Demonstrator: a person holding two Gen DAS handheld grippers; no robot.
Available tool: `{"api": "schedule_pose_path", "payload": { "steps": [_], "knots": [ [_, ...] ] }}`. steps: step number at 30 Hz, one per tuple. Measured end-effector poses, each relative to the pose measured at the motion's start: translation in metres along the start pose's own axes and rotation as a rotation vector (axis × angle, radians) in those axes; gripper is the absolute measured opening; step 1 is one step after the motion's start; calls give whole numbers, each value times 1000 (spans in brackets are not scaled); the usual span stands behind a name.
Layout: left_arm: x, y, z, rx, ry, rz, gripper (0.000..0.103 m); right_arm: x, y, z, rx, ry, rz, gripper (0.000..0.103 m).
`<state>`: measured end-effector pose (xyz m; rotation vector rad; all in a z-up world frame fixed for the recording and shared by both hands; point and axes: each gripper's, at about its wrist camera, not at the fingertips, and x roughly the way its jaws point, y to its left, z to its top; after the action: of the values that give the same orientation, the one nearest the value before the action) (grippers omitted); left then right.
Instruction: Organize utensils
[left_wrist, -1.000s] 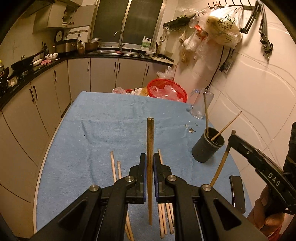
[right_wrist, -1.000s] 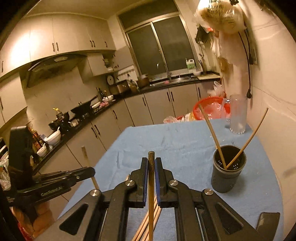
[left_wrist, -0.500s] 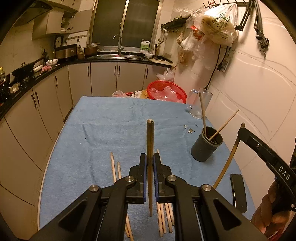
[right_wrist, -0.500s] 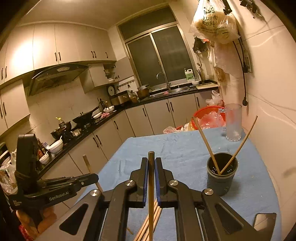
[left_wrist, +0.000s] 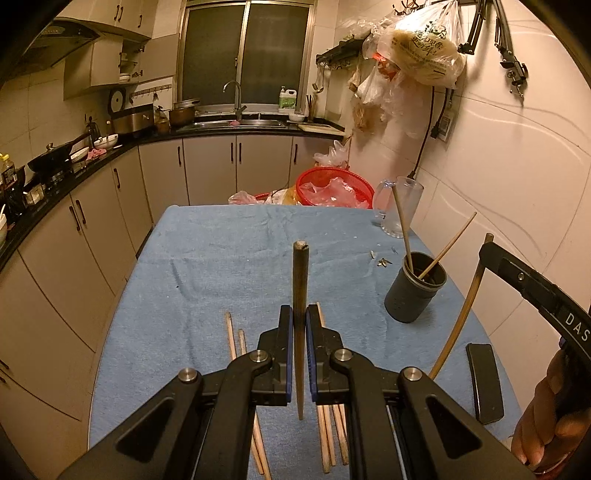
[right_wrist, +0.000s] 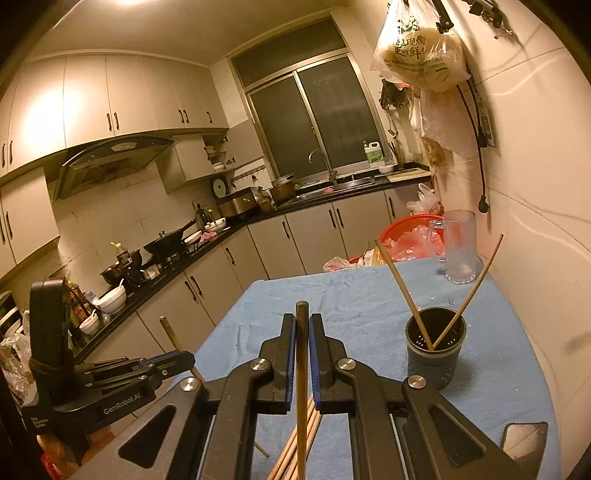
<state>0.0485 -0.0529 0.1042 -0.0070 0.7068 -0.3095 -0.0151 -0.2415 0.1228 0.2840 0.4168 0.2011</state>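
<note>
The left gripper (left_wrist: 300, 325) is clamped tight on 1 dark, round wooden chopstick (left_wrist: 300, 295) that stands nearly upright between its blue-edged pads, blunt end up, thin tip hanging above the cloth. The right gripper (right_wrist: 302, 332) is closed the same way on a second dark chopstick (right_wrist: 301, 369), also upright; from the left wrist view this one shows as a bowed brown stick near the table's right edge.

A rough, slightly wrinkled blue towel (left_wrist: 229, 266) covers the table. On it, toward the near edge, lie several pale wooden chopsticks (left_wrist: 232, 336), roughly parallel and partly hidden under the left gripper's black arms. A dark grey cylindrical holder (left_wrist: 413, 291), its floor perforated, stands toward the right edge with 2 light chopsticks leaning apart in it. A flat black phone-like slab (left_wrist: 484, 384) lies near the right edge, closer than the holder. A clear glass mug (left_wrist: 400, 206) sits at the far right corner, beside a red mesh basket (left_wrist: 332, 184) with crumpled plastic in it. Small scraps (left_wrist: 382, 260) lie between mug and holder.

Compared with 1 second earlier, both grippers sit a little higher and further back: the holder appears lower and smaller in each view, and more of the ceiling and upper cabinets shows. Both grips are unchanged.

A hand (left_wrist: 546, 435) shows at the lower right of the left view.
</note>
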Motion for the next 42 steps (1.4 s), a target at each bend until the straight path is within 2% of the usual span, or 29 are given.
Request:
{"api": "schedule_pose_path", "payload": {
  "steps": [42],
  "knots": [
    [5, -18, 7, 43, 26, 9, 7, -8, -16, 12, 27, -3, 7, 8]
  ]
}}
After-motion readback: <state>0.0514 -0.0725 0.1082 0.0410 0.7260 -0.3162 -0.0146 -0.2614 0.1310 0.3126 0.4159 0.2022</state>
